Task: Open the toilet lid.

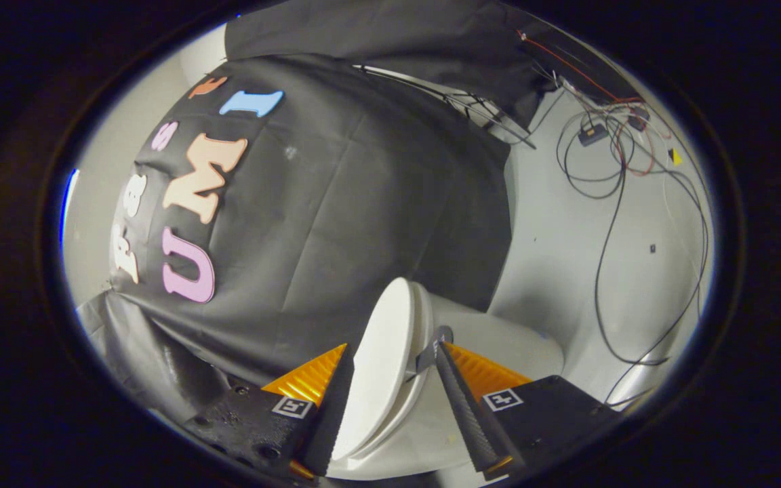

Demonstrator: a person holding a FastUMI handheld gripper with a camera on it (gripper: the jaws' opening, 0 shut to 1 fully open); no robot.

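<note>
- The gripper (394, 359) has its fingers spread fairly wide, one on each side of the raised toilet lid (384, 366), with a visible gap at the lid's face; whether either finger touches cannot be told.
- Each finger base carries a small square black-and-white marker, not readable text.
- The lid stands tilted up, edge-on, above the white toilet (499, 346).
- Loose cables (607, 224) hang on the pale wall beyond.

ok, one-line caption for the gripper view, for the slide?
Claw straddling the raised toilet lid, fingers either side, toilet tank just beyond.
</note>
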